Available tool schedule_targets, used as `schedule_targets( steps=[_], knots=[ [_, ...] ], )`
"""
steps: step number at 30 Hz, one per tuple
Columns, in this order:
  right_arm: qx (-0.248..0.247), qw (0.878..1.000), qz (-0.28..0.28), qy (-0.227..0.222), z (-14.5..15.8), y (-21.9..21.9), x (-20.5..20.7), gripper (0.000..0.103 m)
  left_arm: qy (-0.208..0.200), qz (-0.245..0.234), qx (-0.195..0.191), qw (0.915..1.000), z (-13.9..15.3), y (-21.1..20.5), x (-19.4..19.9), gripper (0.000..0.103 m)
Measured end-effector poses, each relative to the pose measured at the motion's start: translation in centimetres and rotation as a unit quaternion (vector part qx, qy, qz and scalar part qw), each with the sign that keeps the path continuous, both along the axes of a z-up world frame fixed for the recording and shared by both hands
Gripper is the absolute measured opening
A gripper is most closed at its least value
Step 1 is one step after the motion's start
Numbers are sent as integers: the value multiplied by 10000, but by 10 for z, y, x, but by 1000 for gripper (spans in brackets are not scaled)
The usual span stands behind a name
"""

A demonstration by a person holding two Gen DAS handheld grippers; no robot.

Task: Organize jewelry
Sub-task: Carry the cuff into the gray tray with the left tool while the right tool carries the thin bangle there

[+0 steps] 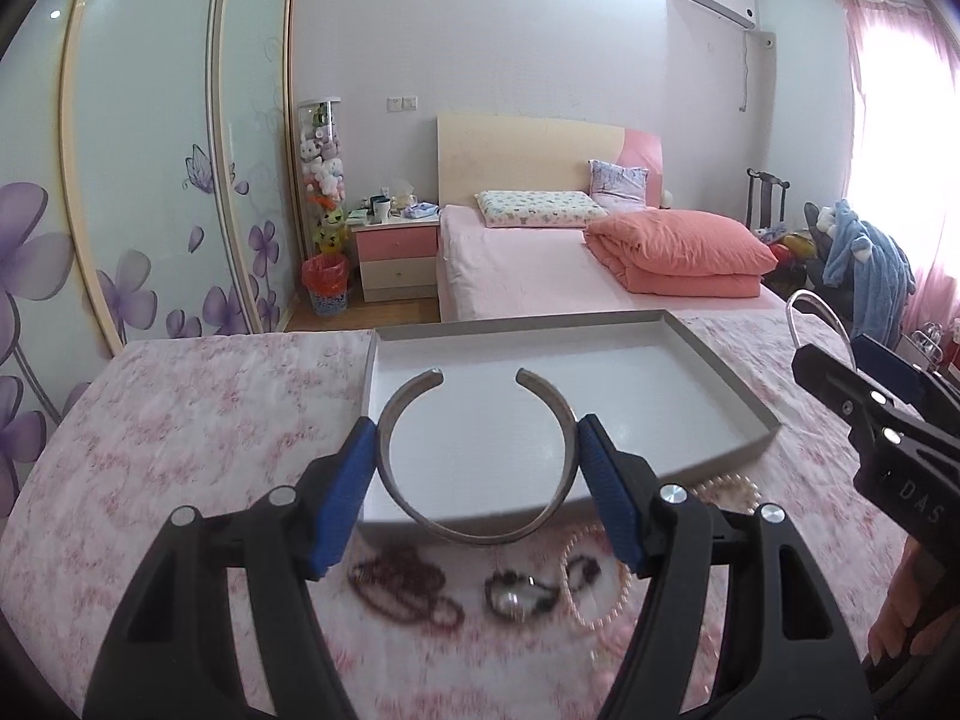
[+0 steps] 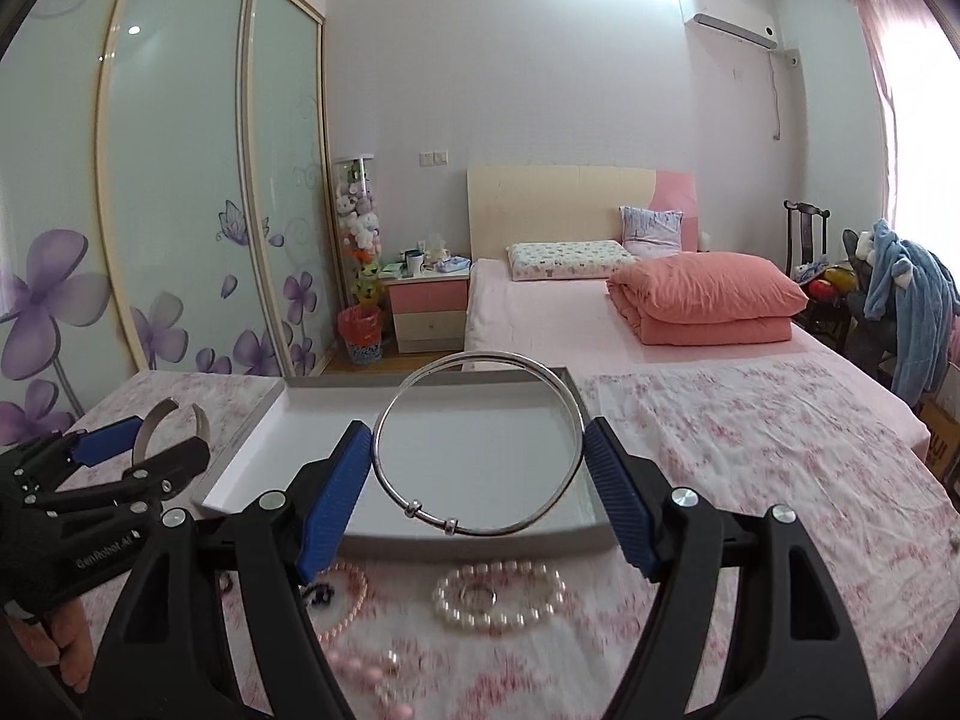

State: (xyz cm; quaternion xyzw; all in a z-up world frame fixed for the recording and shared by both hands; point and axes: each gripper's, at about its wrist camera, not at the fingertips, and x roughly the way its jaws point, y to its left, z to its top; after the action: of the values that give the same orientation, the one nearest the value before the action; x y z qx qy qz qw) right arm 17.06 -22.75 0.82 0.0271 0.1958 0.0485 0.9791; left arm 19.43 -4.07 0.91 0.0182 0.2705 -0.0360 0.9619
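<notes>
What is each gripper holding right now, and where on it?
Left gripper clamps the open cuff bracelet across its two sides. Right gripper clamps the thin silver bangle across its width.

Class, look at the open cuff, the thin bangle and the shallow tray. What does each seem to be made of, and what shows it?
Open cuff: probably silvery metal, brushed; flat grey band with a dull sheen.
Thin bangle: likely polished metal; bright glints, two small sliding beads.
Shallow tray: looks like matte card or plastic; grey walls, white floor, no shine.
</notes>
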Motion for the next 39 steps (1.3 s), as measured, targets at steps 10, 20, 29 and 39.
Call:
schedule_targets(
  steps=[10,20,29,39],
  knots=[
    [155,9990,-11,422,-18,6,61,73,266,83,-15,9996,-22,-2,56,66],
    [400,9897,29,1376,-56,10,107,73,662,31,-4,9978,-51,-4,96,66],
    [554,9780,31,2011,-74,12,124,74,1108,-25,-37,9938,-74,-4,114,67],
    [756,9788,-76,1904,-63,-1,113,77,1172,90,-147,9930,-73,4,119,68]
  ],
)
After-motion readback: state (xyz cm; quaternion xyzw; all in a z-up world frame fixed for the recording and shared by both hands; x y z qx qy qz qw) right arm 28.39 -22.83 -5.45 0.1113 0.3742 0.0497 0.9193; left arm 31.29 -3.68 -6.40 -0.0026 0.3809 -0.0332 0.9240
